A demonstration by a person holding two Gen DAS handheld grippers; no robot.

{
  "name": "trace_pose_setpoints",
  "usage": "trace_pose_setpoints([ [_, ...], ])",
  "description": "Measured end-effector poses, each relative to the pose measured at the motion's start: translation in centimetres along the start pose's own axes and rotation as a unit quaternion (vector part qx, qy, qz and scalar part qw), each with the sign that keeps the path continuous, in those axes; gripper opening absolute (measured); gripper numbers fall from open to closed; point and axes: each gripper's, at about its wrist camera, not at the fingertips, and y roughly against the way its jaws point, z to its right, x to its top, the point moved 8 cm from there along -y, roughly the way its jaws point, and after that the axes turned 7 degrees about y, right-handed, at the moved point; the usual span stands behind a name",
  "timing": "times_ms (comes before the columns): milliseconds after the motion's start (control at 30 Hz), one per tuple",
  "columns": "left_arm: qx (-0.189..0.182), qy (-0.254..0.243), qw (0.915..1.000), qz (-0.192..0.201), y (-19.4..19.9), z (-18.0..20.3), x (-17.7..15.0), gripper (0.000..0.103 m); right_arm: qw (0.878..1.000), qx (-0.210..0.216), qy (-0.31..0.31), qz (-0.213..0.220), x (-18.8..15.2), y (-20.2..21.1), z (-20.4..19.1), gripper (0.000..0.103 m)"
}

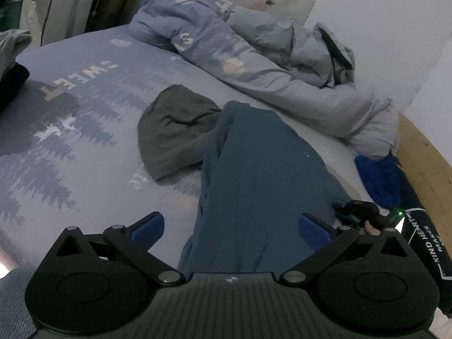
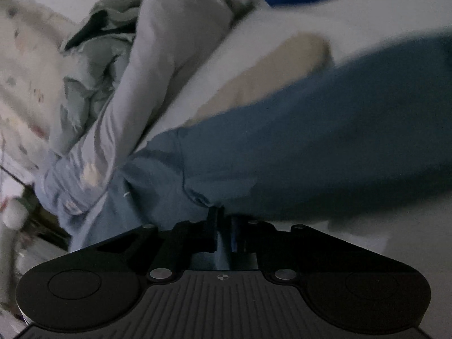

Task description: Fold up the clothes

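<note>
On a printed bed sheet, the right gripper pinches what appears, through blur, to be a hem of a soft, limp blue garment that drapes between the left gripper's spread jaws, best held along its edges.

Black ribbed tongs with blue pads

1. The bed has a blue sheet printed with trees and the word "SWEET".
2. A dark green garment lies at its centre.
3. A blue garment lies at 5 o'clock, touching it.
4. A rumpled duvet lies at 1 o'clock.
</note>
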Motion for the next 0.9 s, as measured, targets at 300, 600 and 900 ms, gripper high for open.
trace_pose_setpoints([
  [300, 0.005, -0.004, 1.0000, -0.007, -0.5, 0.1, -0.4, 0.103, 0.995, -0.049, 0.073, 0.038, 7.5, 1.4, 0.6, 0.008],
  [600, 0.007, -0.018, 0.9998, -0.007, -1.2, 1.4, -0.5, 0.103, 0.987, -0.072, 0.140, -0.006, 8.8, 0.0, 1.6, 0.002],
  [900, 0.000, -0.056, 0.9984, 0.002, -3.1, 5.2, 1.1, 0.103, 0.972, -0.064, 0.228, -0.001, 11.2, 3.8, 2.4, 0.048],
])
